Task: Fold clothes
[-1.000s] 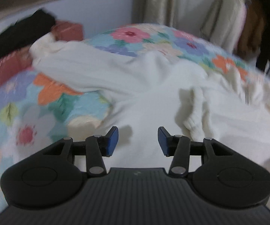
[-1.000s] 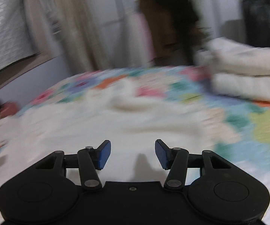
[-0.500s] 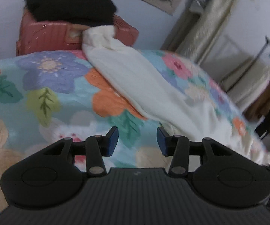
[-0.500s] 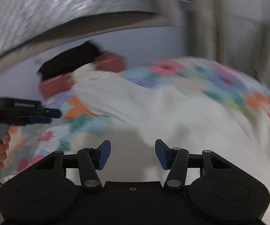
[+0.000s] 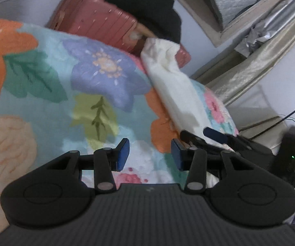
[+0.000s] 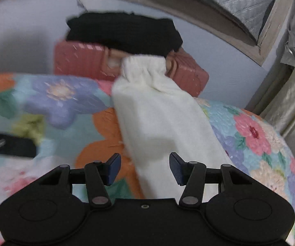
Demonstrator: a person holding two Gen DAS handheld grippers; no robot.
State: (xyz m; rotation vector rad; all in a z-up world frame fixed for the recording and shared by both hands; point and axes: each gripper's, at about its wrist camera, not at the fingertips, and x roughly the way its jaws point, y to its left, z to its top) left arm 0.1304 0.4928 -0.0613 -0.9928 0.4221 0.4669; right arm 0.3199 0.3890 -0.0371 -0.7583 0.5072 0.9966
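A cream sweater sleeve [image 6: 159, 110] lies stretched across the floral bedspread [image 6: 61, 94], its cuff resting against a pink suitcase [image 6: 79, 59]. My right gripper [image 6: 145, 168] is open and empty, just above the near part of the sleeve. My left gripper [image 5: 150, 156] is open and empty over the bedspread [image 5: 45, 94], left of the sleeve [image 5: 176, 88]. The right gripper's fingers [image 5: 215, 134] show in the left wrist view over the sleeve. The left gripper's finger [image 6: 8, 145] shows at the left edge of the right wrist view.
A folded black garment [image 6: 124, 32] lies on top of the pink suitcase [image 5: 98, 20] at the head of the bed. A beige curtain [image 5: 256, 63] and a window frame [image 6: 249, 26] stand at the right. Dark clothes [image 5: 294, 143] hang at the far right.
Both grippers have swung left from the sweater's body toward the outstretched sleeve and the suitcase. The right gripper now sits over the sleeve. Both stay open.
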